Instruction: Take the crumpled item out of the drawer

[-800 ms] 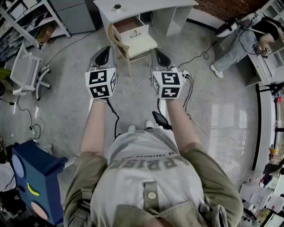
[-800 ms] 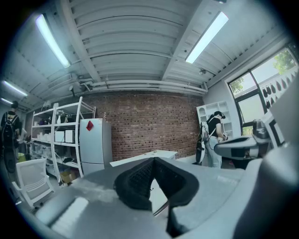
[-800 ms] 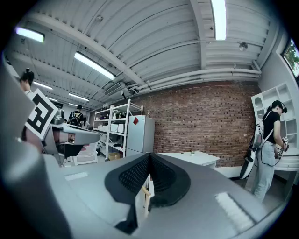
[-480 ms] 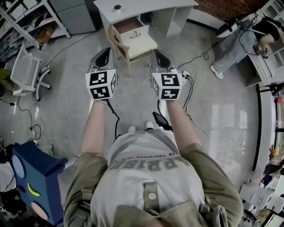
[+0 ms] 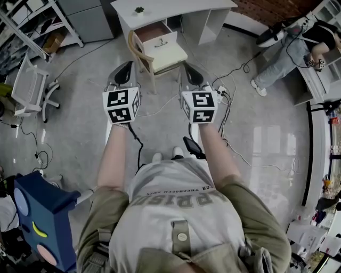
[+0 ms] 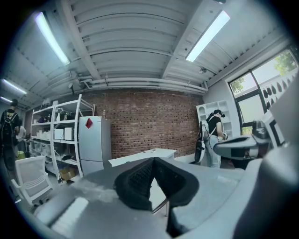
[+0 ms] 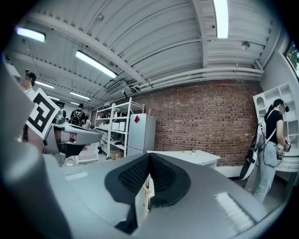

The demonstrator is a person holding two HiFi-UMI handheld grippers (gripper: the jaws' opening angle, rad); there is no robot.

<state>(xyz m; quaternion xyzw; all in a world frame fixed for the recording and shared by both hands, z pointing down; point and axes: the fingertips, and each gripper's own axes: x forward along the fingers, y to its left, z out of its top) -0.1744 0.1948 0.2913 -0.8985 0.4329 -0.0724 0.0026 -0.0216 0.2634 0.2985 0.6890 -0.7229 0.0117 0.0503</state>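
Grey floor (image 5: 80, 74) under chair (image 5: 166, 52), desk (image 5: 176, 7), cables (image 5: 160, 110)

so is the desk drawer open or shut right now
Open. The drawer is pulled out from under the white desk, with its brown inside showing in the head view.

Long ceiling tubes (image 6: 208, 35) are lighting the room brightly and evenly. Daylight is also pouring through a window (image 6: 280, 70) at the right edge of my left gripper view, where it is washing out towards white. In the head view the glossy floor (image 5: 269, 136) is throwing back pale glare along its right side, and the shadows on it are falling soft and faint. My left gripper (image 6: 153, 161) and my right gripper (image 7: 148, 158) are showing smeared and out of focus close to their cameras, while the brick wall (image 6: 149, 121) behind is reading fairly sharp. Both gripper views are bending straight lines hard and darkening to black in the corners.
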